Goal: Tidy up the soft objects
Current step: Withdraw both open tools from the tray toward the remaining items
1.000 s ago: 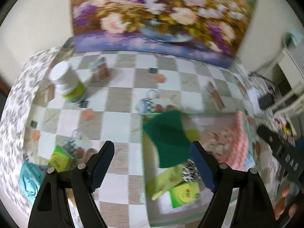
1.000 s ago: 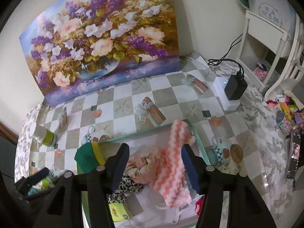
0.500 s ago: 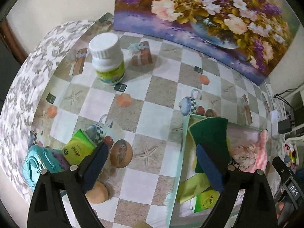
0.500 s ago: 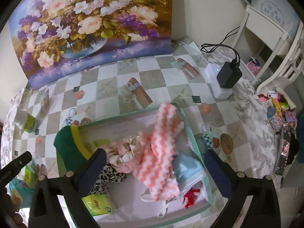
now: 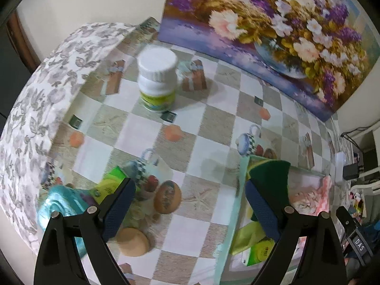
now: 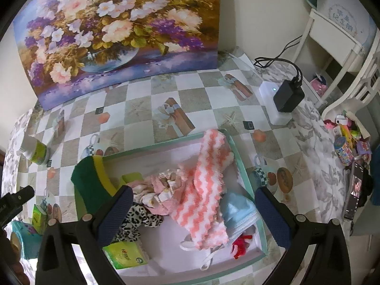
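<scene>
A pale green tray [image 6: 247, 178] holds soft things: a pink-and-white zigzag cloth [image 6: 204, 182], a pink scrunchie [image 6: 163, 185], a leopard-print piece [image 6: 140, 218], a light blue cloth [image 6: 237, 209], a green-and-yellow sponge [image 6: 90, 185] leaning on the left wall, and a green tissue pack [image 6: 125, 254]. My right gripper [image 6: 193, 213] is open and empty above the tray. My left gripper [image 5: 190, 209] is open and empty over the table left of the tray [image 5: 234, 213]. A green tissue pack [image 5: 109, 180] and a teal object [image 5: 59, 209] lie by its left finger.
A white bottle [image 5: 158, 78] stands on the checked tablecloth. A brown egg-like object [image 5: 167, 197] and a tan ball [image 5: 133, 242] lie near the left gripper. A flower painting [image 6: 114, 28] leans on the wall. A white box with a black adapter [image 6: 282, 99] sits at right.
My left gripper has swung left, away from the tray, toward the tissue pack and teal object. My right gripper has opened wider and come lower over the tray.
</scene>
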